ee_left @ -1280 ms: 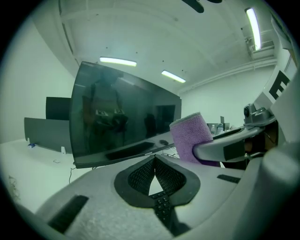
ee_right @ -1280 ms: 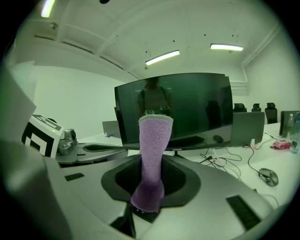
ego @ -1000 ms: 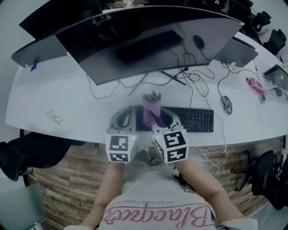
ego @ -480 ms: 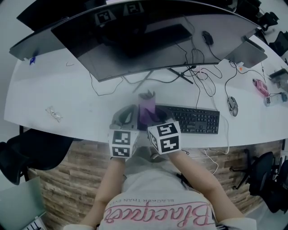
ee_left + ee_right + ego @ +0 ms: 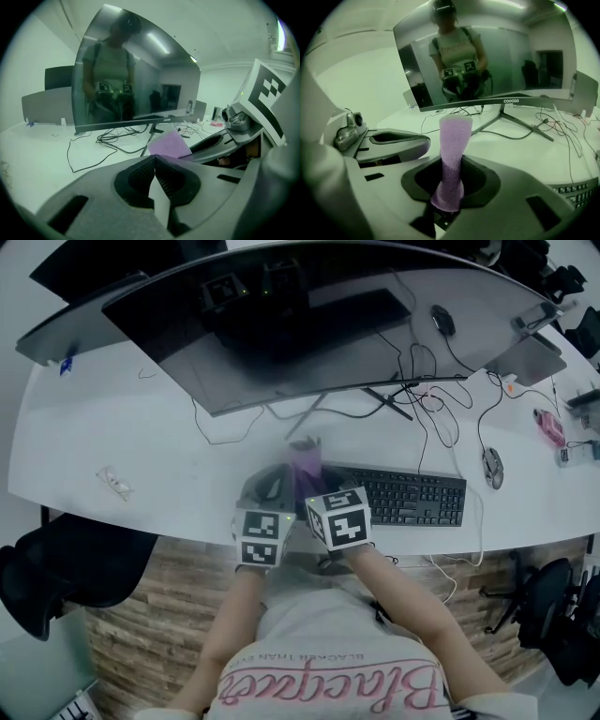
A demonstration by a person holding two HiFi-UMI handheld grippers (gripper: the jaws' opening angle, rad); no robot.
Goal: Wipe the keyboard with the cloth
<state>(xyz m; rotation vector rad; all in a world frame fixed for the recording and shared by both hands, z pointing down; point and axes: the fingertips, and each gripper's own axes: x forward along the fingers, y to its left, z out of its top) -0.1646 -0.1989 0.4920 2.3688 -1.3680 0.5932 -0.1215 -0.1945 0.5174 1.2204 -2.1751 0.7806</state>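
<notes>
Gripping the cloth (image 5: 452, 154) upright in the right claw (image 5: 449, 187), at the left end of the keyboard (image 5: 412, 498) on the counter (image 5: 122, 427); left claw (image 5: 154, 168) pressed closed, empty. Could snag on keys or slip loose if dragged.

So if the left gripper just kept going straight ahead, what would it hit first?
Probably the corner of the purple cloth held by the right gripper, just right of its line; missing that, the curved black monitor's stand. Depth is hard to judge.
</notes>
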